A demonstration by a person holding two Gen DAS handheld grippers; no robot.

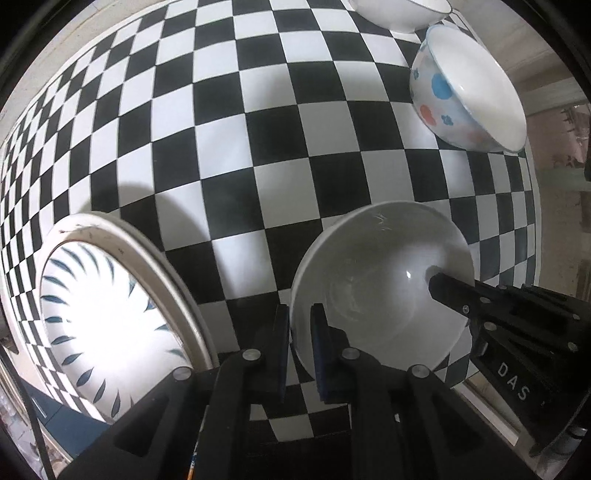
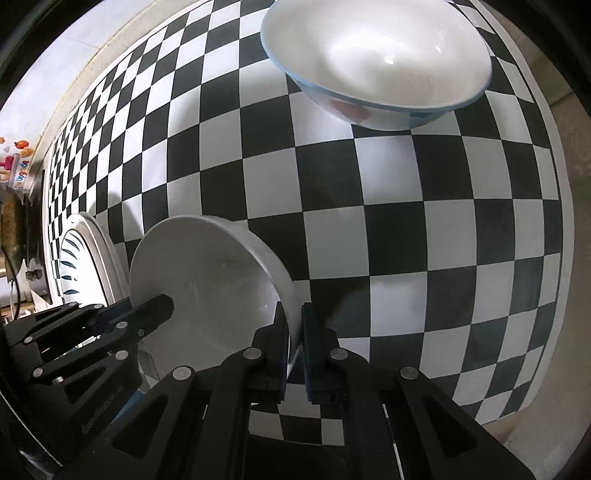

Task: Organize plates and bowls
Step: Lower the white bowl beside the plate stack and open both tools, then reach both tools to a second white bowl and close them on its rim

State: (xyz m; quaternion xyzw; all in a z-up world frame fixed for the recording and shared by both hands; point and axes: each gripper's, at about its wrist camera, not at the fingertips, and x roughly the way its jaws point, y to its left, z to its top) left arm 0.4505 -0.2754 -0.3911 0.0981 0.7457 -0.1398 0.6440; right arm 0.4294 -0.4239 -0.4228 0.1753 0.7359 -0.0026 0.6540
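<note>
A plain white bowl (image 1: 380, 280) sits on the checkered table (image 1: 229, 140), held at both sides. My left gripper (image 1: 300, 321) is shut on its left rim. My right gripper (image 2: 293, 325) is shut on its right rim; the bowl shows in the right wrist view (image 2: 207, 280) too. The right gripper's finger (image 1: 450, 291) reaches into the bowl in the left wrist view. A plate with a blue leaf pattern (image 1: 103, 314) lies left of the bowl. A bowl with blue and red spots (image 1: 461, 92) stands farther back, also in the right wrist view (image 2: 376, 59).
Another white bowl (image 1: 399, 11) stands at the far edge behind the spotted bowl. The table's right edge (image 2: 554, 206) drops to the floor. Clutter and a cable (image 2: 14, 236) lie beyond the table's left end.
</note>
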